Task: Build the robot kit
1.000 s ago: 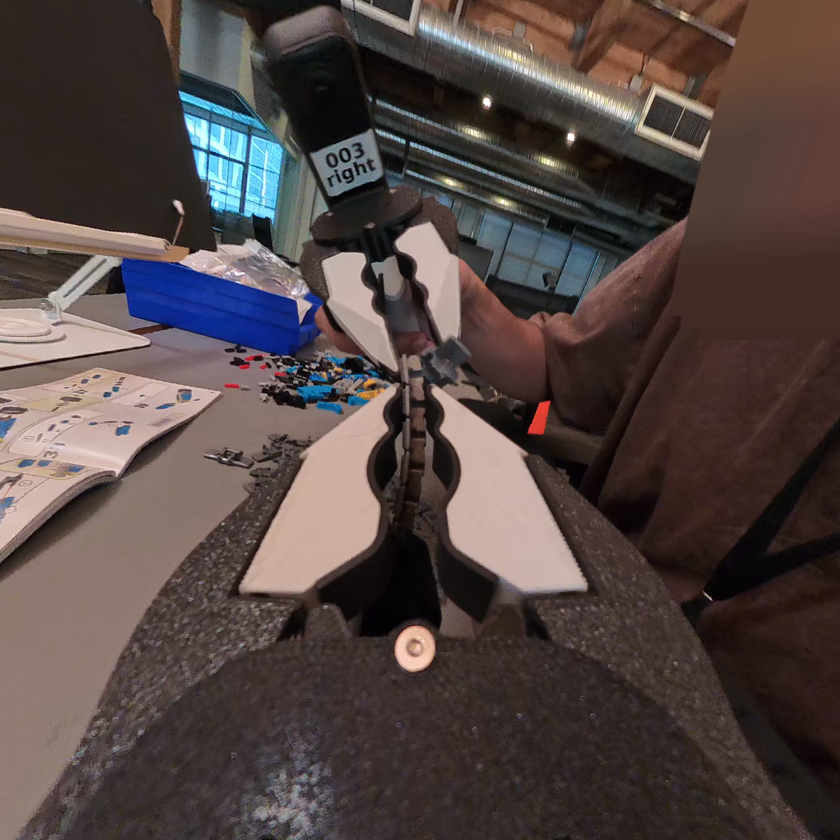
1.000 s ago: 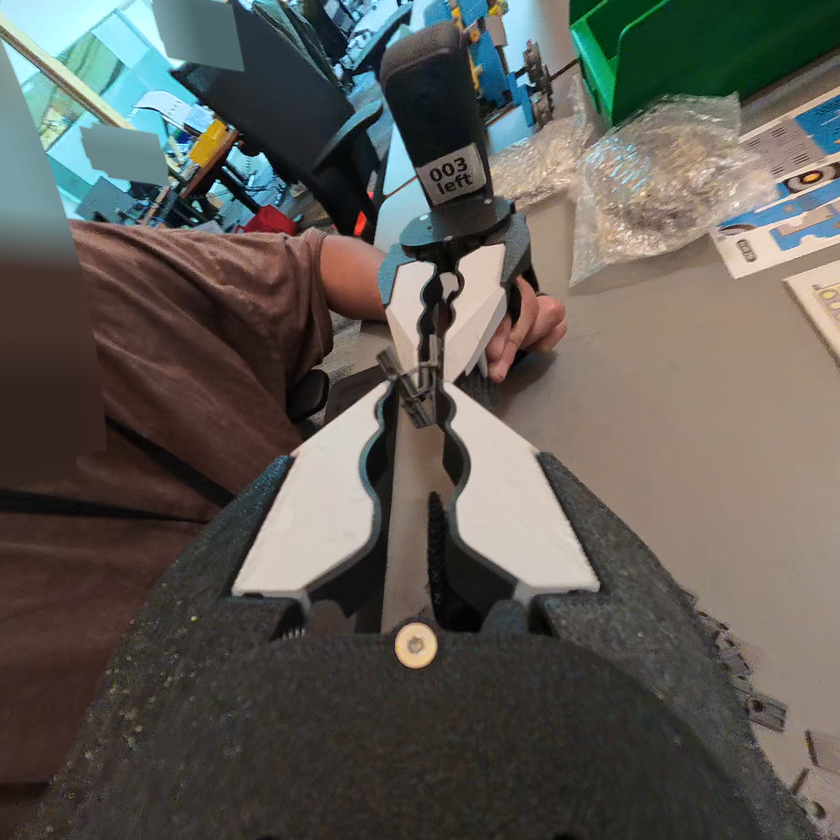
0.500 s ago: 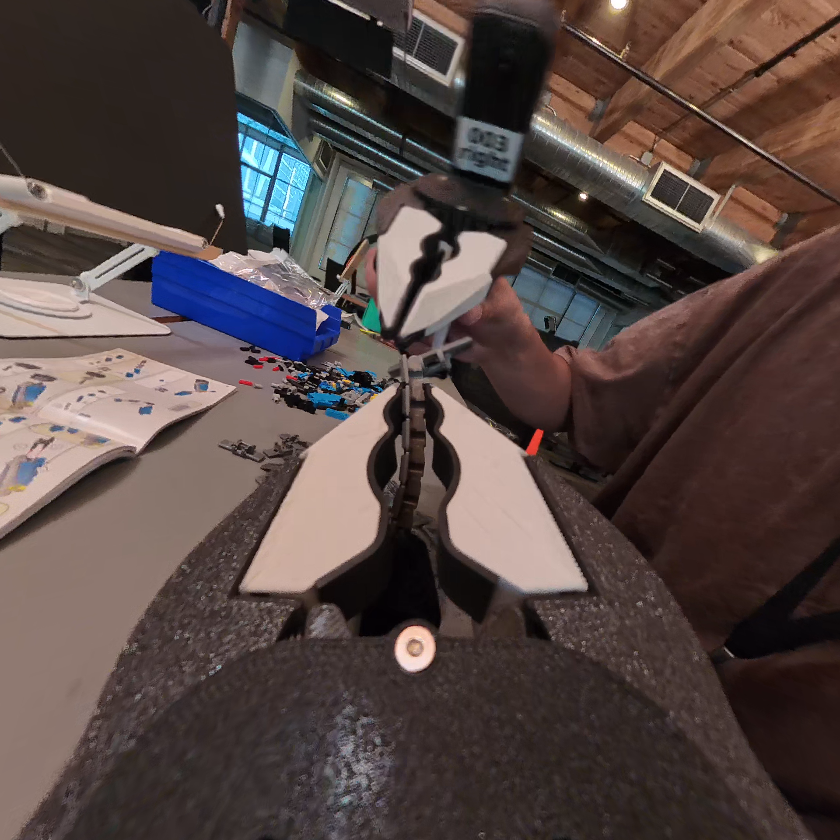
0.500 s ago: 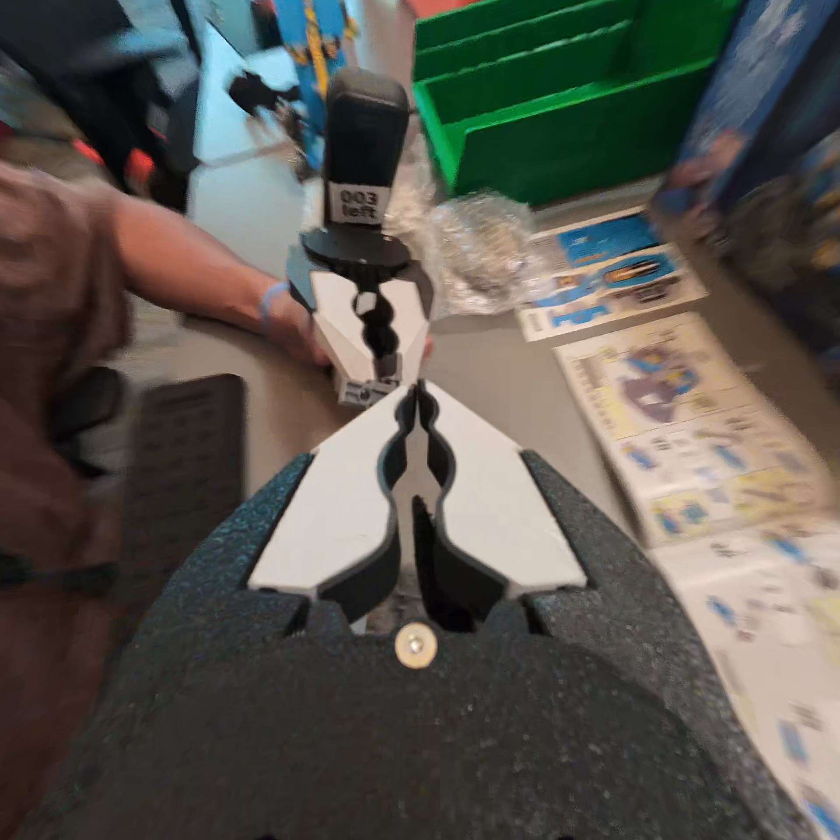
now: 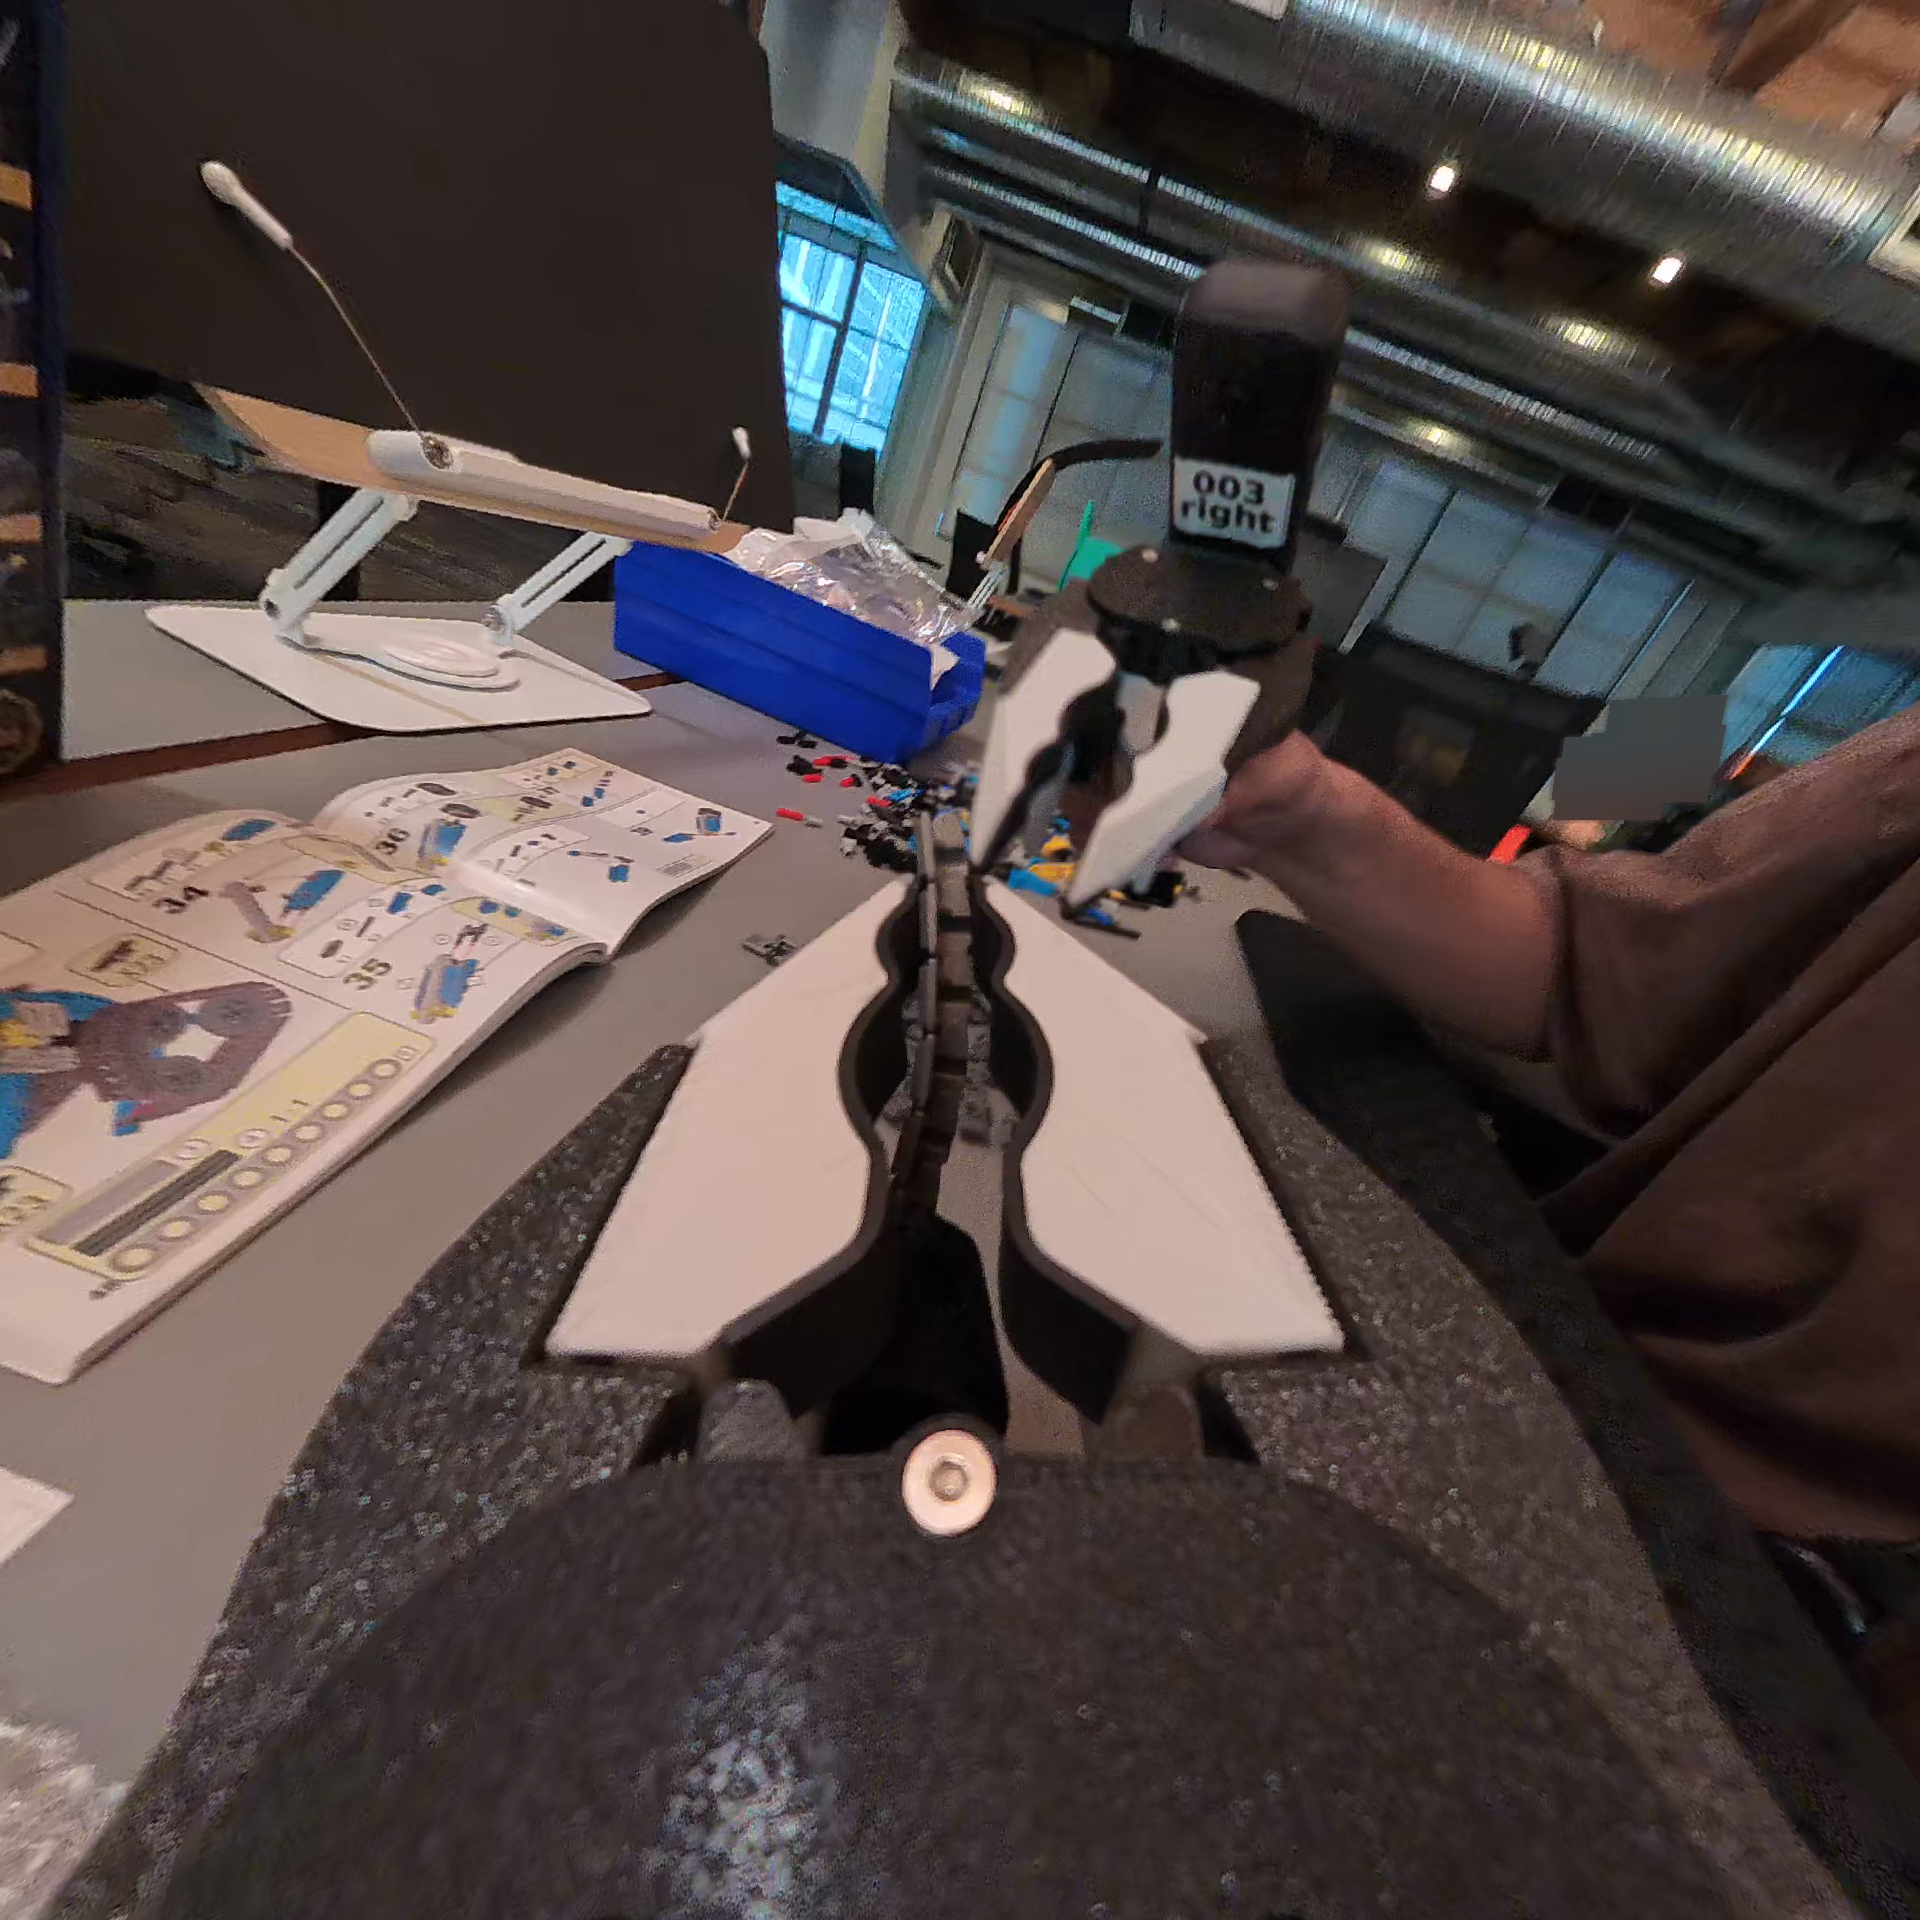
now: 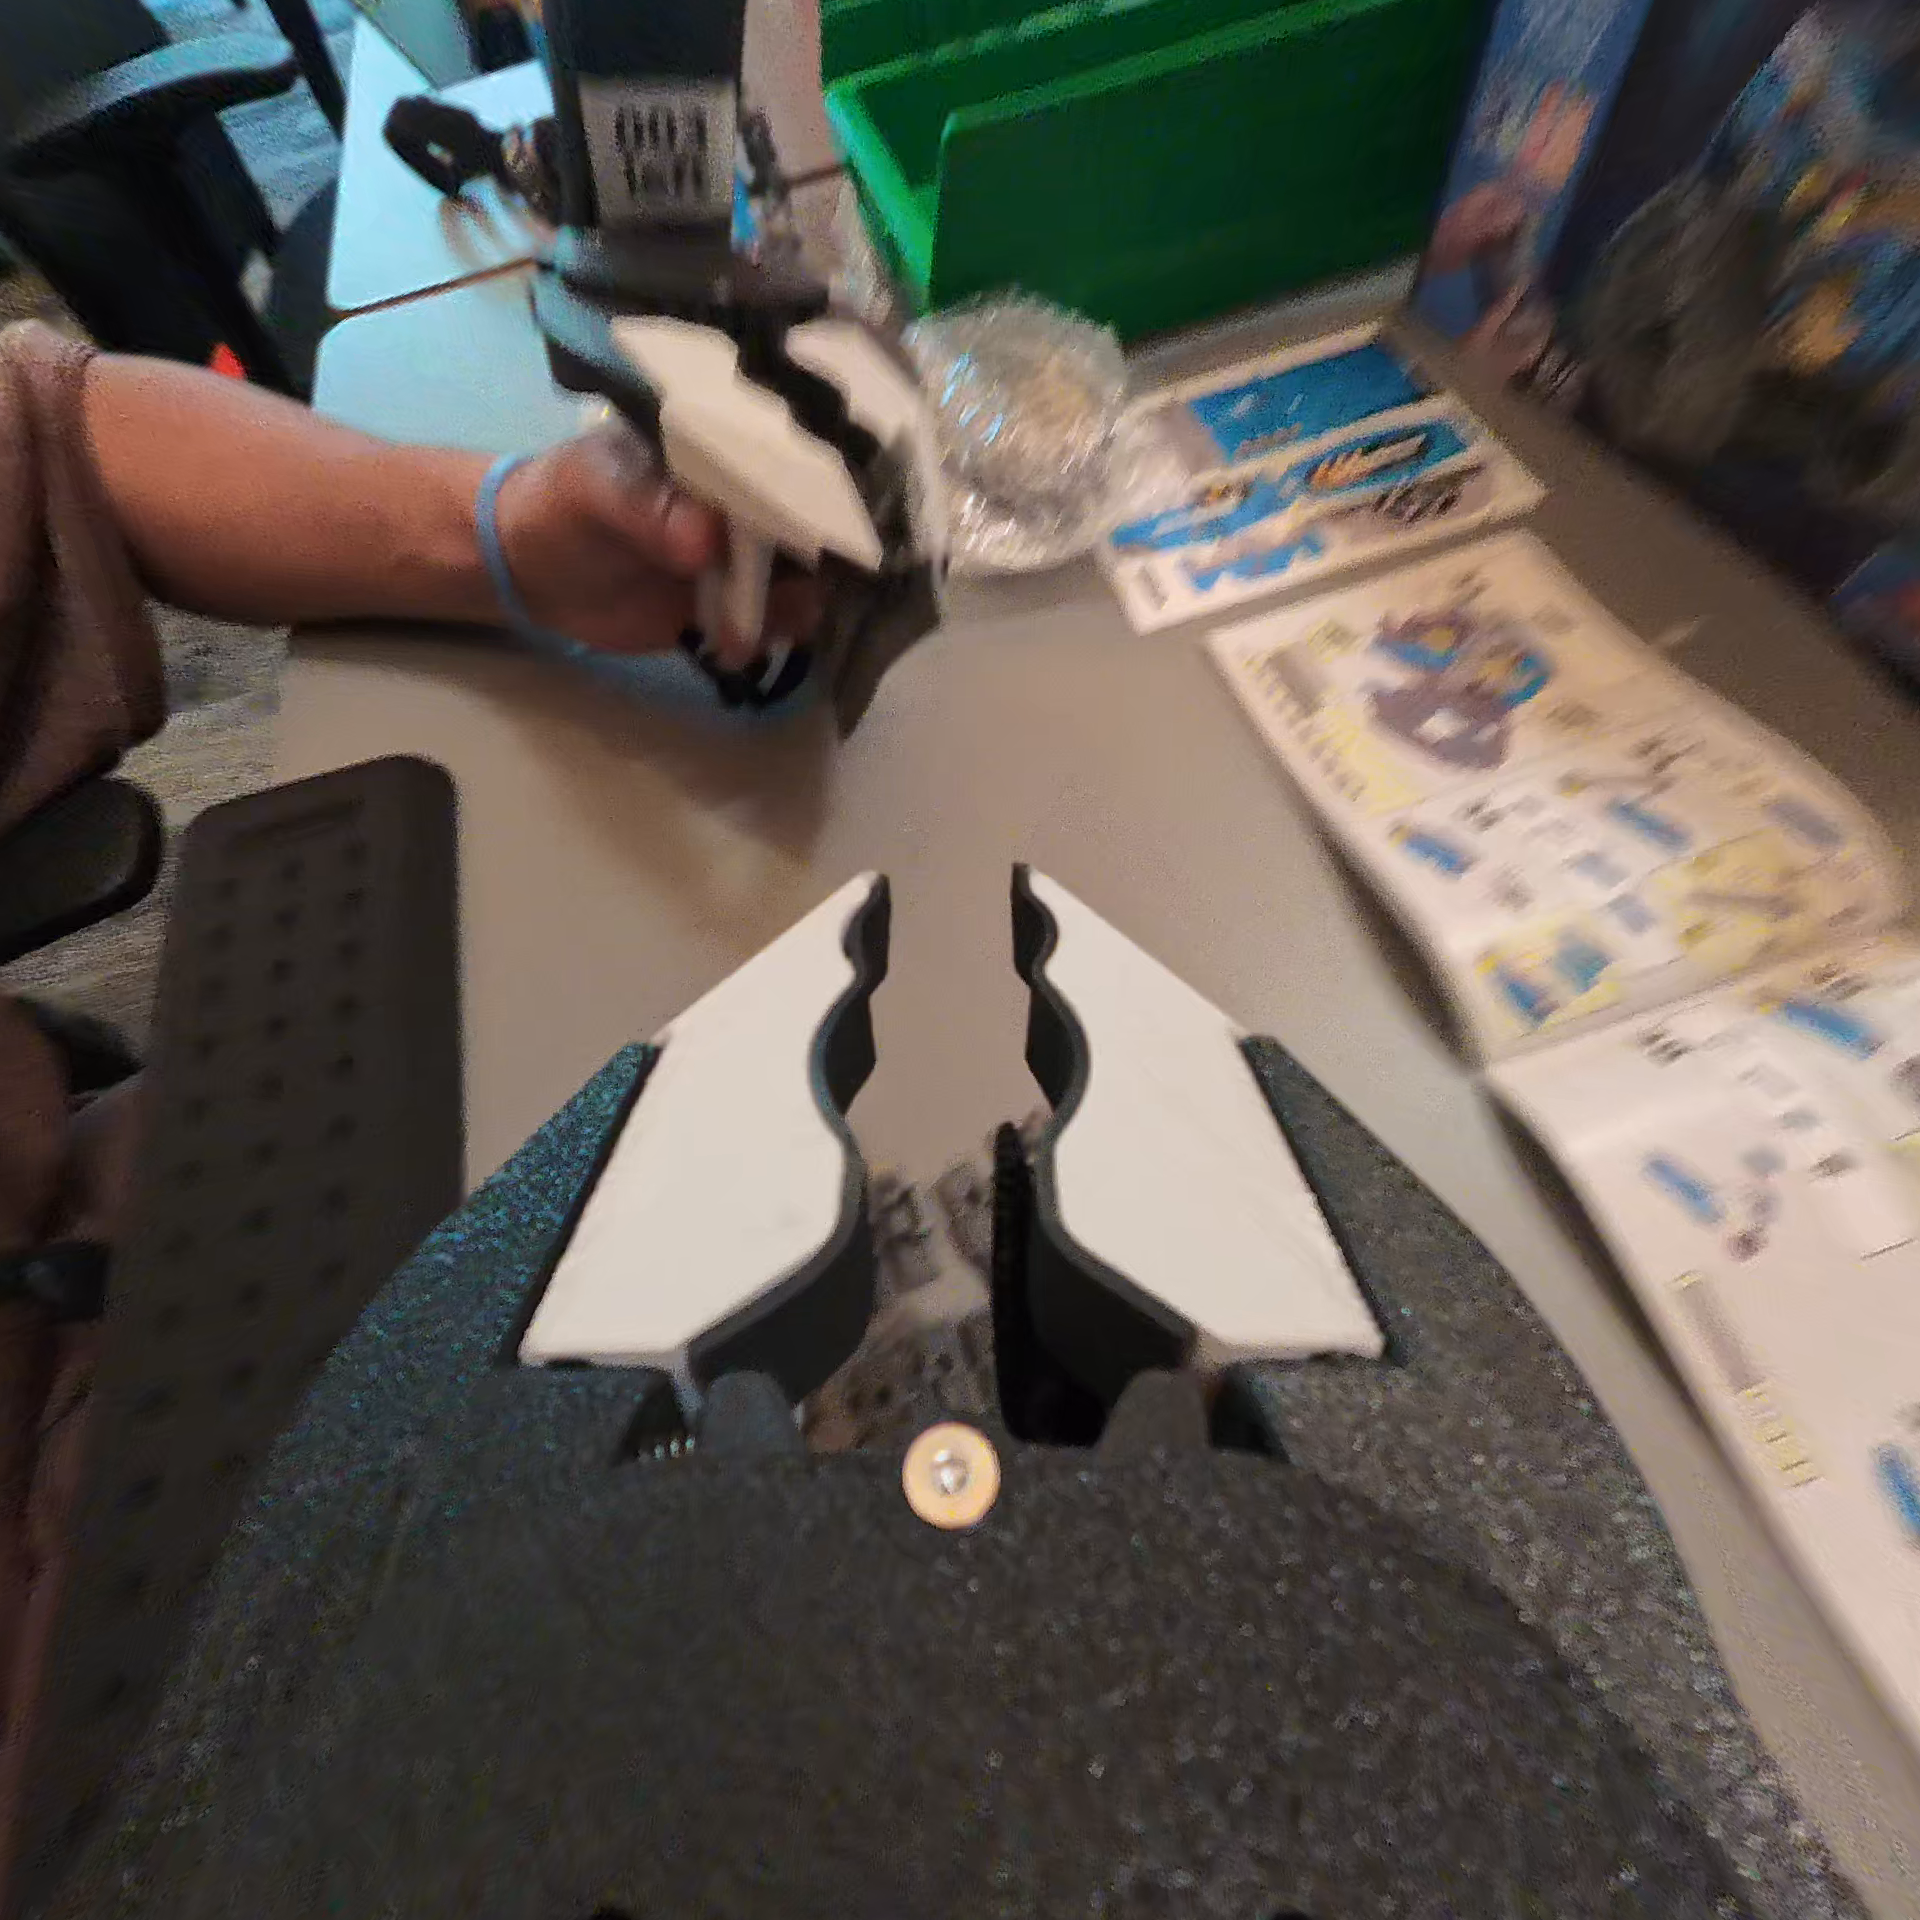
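Your left gripper (image 5: 943,883) is clenched on a dark link strip (image 5: 940,1049) (held edge-on, above the table (image 5: 644,997)). Your right gripper (image 6: 951,894) is released and empty, near the loose parts (image 5: 904,800) beside the booklet (image 5: 343,935).

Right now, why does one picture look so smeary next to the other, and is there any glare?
Right wrist view: motion blur smears the booklet, the far left claw and the green bin; its own open right claw stays crisp. Left wrist view: mostly sharp, edges bent by the wide lens, ceiling lamps glaring, the left claw shut on a grey strip.
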